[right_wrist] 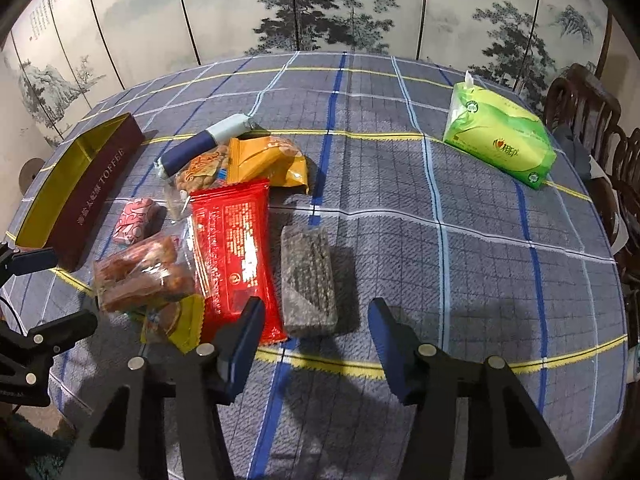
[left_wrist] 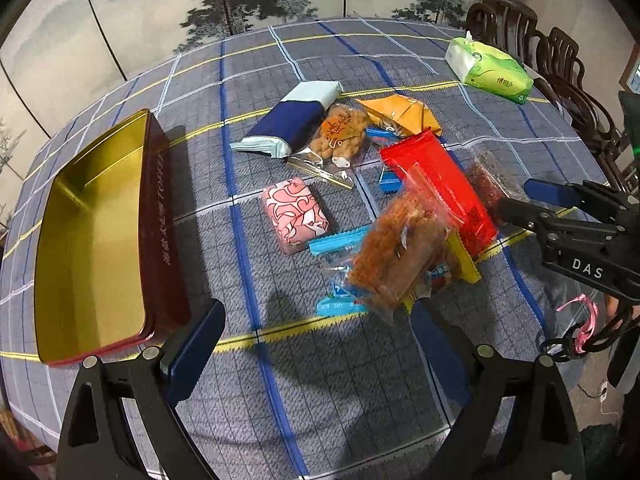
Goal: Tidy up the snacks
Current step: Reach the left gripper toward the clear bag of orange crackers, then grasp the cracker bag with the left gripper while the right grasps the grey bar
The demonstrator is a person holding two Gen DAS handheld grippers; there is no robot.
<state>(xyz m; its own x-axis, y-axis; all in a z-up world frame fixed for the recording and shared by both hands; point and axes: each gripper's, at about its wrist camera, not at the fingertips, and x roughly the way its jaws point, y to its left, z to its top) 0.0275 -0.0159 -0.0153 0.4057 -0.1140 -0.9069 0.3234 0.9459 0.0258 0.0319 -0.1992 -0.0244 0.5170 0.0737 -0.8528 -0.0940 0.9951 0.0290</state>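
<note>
An open tin [left_wrist: 92, 240] with a gold inside and dark red walls stands empty at the left; it also shows in the right wrist view [right_wrist: 80, 184]. A heap of snack packs lies mid-table: a red pack [right_wrist: 234, 252], a dark seed bar [right_wrist: 308, 280], a clear bag of brown snacks [left_wrist: 400, 256], a pink pack [left_wrist: 296, 214], a navy and pale pack [left_wrist: 292, 124], an orange pack [right_wrist: 268, 162]. My left gripper [left_wrist: 320, 344] is open, just short of the brown snack bag. My right gripper [right_wrist: 316, 340] is open, close in front of the seed bar.
A green tissue pack [right_wrist: 500, 136] lies at the far right of the checked tablecloth [right_wrist: 460, 240]. Dark wooden chairs [right_wrist: 592, 120] stand along the right edge. A painted folding screen [right_wrist: 320, 4] closes off the back.
</note>
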